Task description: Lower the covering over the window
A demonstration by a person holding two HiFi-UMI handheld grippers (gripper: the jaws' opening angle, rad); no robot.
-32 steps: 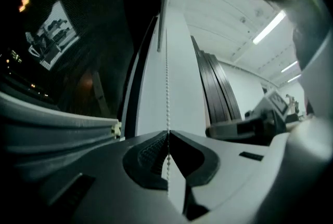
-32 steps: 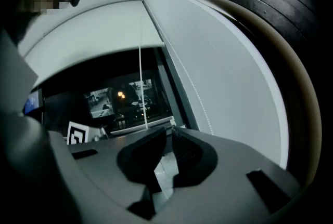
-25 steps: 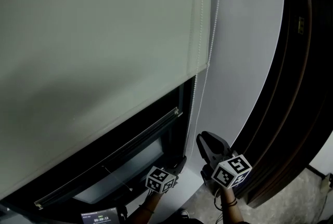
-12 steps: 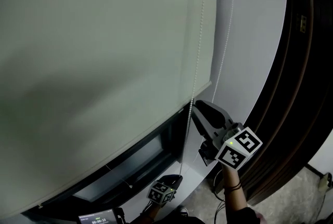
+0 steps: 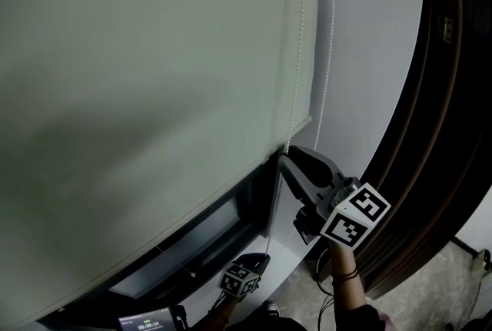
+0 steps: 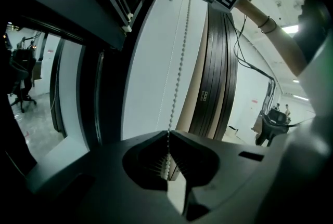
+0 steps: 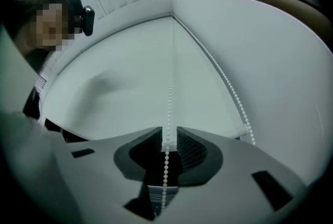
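The blind (image 5: pixel 154 53) is covering most of the window (image 5: pixel 207 233), its bead chain (image 5: pixel 297 53) hanging at its right edge. My left tool (image 6: pixel 167 133) is clamping the chain low down. My right tool (image 7: pixel 169 132), higher up, has just been opening its jaws, and the chain is hanging loose between them.

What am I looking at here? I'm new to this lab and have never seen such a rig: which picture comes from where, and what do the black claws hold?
No robot here: a person holds a two-jaw gripper in each hand. The wide picture comes from a camera on the person's head; the other two from cameras riding on the grippers, looking along their jaws. The person faces a window with a pale blind mostly down, worked by a white bead chain. The left gripper, low down, is shut on the chain. The right gripper, higher up, has just been opening its jaws; the chain runs between them without being pinched.
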